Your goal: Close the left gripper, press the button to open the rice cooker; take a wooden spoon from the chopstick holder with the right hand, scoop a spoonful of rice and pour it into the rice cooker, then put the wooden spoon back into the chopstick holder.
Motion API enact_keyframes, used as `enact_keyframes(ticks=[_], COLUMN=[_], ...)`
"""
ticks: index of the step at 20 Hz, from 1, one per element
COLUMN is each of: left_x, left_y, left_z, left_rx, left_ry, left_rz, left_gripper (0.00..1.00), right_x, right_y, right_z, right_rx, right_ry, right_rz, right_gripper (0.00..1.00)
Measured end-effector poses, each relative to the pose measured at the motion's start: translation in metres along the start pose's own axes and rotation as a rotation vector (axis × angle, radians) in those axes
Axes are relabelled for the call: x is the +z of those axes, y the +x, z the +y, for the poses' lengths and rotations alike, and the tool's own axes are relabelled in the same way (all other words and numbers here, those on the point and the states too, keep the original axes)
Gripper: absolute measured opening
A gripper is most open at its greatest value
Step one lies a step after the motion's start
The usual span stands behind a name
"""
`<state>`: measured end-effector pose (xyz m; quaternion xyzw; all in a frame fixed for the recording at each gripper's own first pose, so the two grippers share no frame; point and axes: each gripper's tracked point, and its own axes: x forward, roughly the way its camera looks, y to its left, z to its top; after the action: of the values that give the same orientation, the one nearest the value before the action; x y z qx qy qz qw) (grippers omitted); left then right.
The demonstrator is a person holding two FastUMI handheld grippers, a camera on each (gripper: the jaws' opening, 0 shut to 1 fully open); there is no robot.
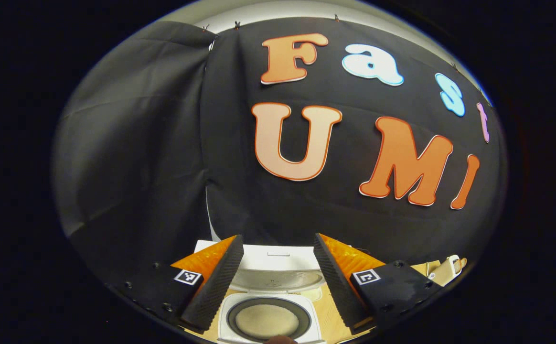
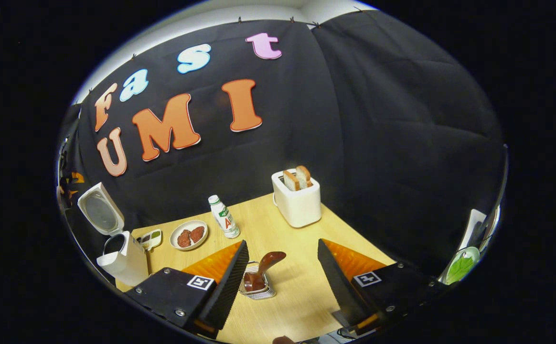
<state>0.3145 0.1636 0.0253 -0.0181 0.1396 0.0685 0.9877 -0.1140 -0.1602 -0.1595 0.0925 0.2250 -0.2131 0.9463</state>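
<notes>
**A:** Low in the middle of the right gripper view, between the fingers of the right claw [image 2: 280, 267], stands the chopstick holder [image 2: 258, 286] with the wooden spoon [image 2: 263, 270] in it, bowl down, handle leaning up and to the right. That claw is spread wide, holding nothing, and is not yet on the spoon.

**B:** And the rice cooker?

**A:** At the left edge of that view, the rice cooker [image 2: 120, 255] sits on the surface [image 2: 283, 229] with its lid tipped up. In the left gripper view it is at the bottom centre, between the fingers of the left claw [image 1: 278, 274], the inner pot [image 1: 268, 317] showing. That claw is also spread and empty. The lid step looks done to me.

**B:** How will the spoon handle?

**A:** My guess is that it will be light and stiff, with a smooth, possibly slippery finish. I would pinch the handle at its free upper end, clear of the holder's rim, and squarely, so it does not twist once loaded. The holder itself looks light and could tip or drag if the spoon is pulled sideways, so lift along the handle's lean.

**B:** Anything else nearby?

**A:** Towards the top, a toaster [image 2: 297, 200] with bread, a bottle [image 2: 224, 217] and a plate [image 2: 188, 234], all well apart from the holder. I cannot make out a rice container.
</notes>
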Motion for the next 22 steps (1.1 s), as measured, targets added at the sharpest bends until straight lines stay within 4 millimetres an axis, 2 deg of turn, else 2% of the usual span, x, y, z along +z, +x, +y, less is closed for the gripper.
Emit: enact_keyframes(ticks=[3, 5, 7, 10, 14, 19, 22], left_x=[-0.009, -0.007, -0.018, -0.029, -0.047, -0.142, -0.185], left_y=[0.037, 0.052, 0.053, 0.046, 0.017, -0.031, -0.048], left_z=[-0.002, 0.002, 0.001, -0.003, -0.006, -0.003, -0.001], left_rx=[0.007, 0.035, 0.048, 0.048, 0.044, 0.031, 0.025], left_ry=[0.004, -0.001, 0.043, 0.088, 0.098, 0.036, 0.043], left_rz=[0.069, 0.092, 0.138, 0.200, 0.249, 0.528, 0.600], left_gripper=[1.00, 0.99, 1.00, 1.00, 1.00, 1.00, 1.00], right_x=[0.017, 0.022, 0.022, 0.018, 0.014, 0.017, 0.015], right_y=[-0.025, -0.036, -0.041, -0.036, -0.023, -0.005, 0.003], right_z=[-0.010, -0.015, -0.017, -0.013, 0.009, 0.035, 0.043], right_rx=[-0.042, -0.065, -0.080, -0.072, -0.007, 0.081, 0.119], right_ry=[-0.016, -0.024, -0.027, -0.035, -0.031, -0.064, -0.081], right_rz=[-0.049, -0.071, -0.079, -0.077, -0.061, -0.064, -0.048], right_gripper=[0.90, 0.90, 0.90, 0.90, 0.90, 0.91, 0.90])
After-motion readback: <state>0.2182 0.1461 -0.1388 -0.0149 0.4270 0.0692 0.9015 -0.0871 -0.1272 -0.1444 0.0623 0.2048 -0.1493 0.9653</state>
